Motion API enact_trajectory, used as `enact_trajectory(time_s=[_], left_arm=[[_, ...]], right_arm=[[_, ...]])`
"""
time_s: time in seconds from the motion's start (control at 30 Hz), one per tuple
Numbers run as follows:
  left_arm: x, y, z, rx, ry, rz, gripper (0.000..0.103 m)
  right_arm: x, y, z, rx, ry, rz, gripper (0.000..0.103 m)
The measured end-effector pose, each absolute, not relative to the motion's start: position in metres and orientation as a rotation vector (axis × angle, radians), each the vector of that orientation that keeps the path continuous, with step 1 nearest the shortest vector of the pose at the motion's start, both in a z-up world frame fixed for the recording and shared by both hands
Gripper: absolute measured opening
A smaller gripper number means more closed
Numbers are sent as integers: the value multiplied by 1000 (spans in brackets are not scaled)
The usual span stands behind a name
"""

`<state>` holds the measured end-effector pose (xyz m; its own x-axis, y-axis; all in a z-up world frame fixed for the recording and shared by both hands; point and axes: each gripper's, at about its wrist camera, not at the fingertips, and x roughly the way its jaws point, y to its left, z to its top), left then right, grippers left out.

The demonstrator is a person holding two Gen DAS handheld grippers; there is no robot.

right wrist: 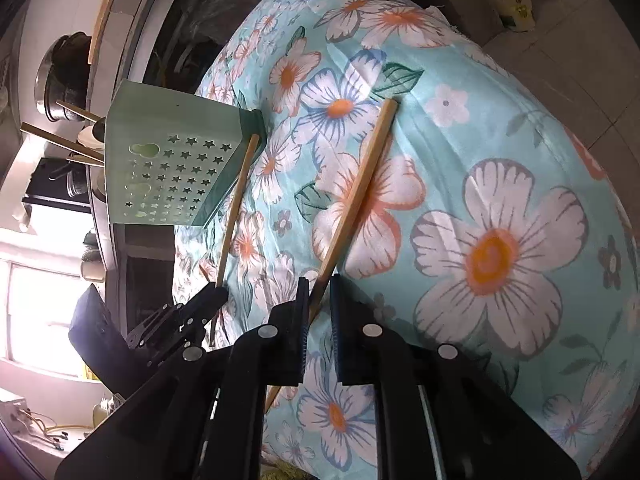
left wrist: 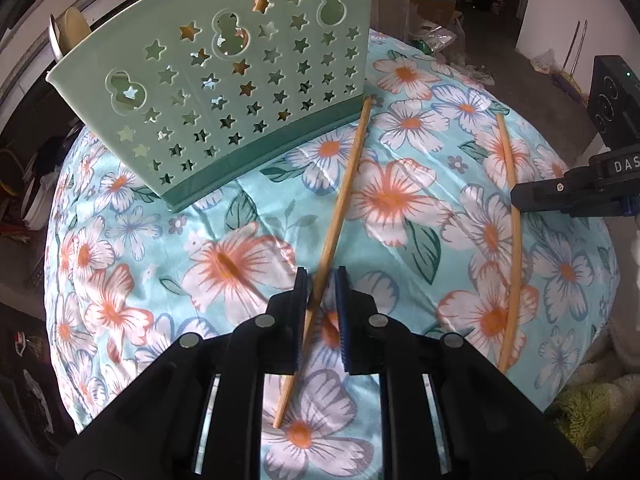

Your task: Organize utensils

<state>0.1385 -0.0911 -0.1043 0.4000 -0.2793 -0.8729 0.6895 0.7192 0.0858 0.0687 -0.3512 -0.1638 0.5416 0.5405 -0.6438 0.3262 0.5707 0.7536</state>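
Some chopsticks already stand in the green holder; beside it each narrowed gripper straddles another (neither lifted yet).

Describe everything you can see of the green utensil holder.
The green utensil holder looks like pale green plastic with a darker green base band. Its curved wall is pierced with star and gourd-shaped holes. It stands upright on the floral cloth, holding chopsticks and a spoon. A loose chopstick's tip touches its base corner.
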Motion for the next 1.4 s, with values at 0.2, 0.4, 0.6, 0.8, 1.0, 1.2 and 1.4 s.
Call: enact_trajectory(time_s=[0.2,0.4,0.6,0.8,1.0,1.2,1.4], left_arm=[[149,-110,-93,453,967,-644,39],[167,-133,-100,456,969,-648,39],[180,-154,-108,464,971,-646,39],[190,-167,-117,472,980,-641,39],[190,-176,-123,482,975,-640,39],[189,-178,-123,485,975,-638,39],[189,-179,-123,486,974,-638,39]], right_arm=[[77,-352,-158,1002,1026,195,35],[92,-356,-157,1010,1018,171,35],[105,-357,-159,1011,1008,142,35],[116,-355,-161,995,1002,103,21],[118,-358,-168,1014,999,100,11],[114,-360,-168,1022,994,104,11],[110,-361,-168,1027,992,104,11]])
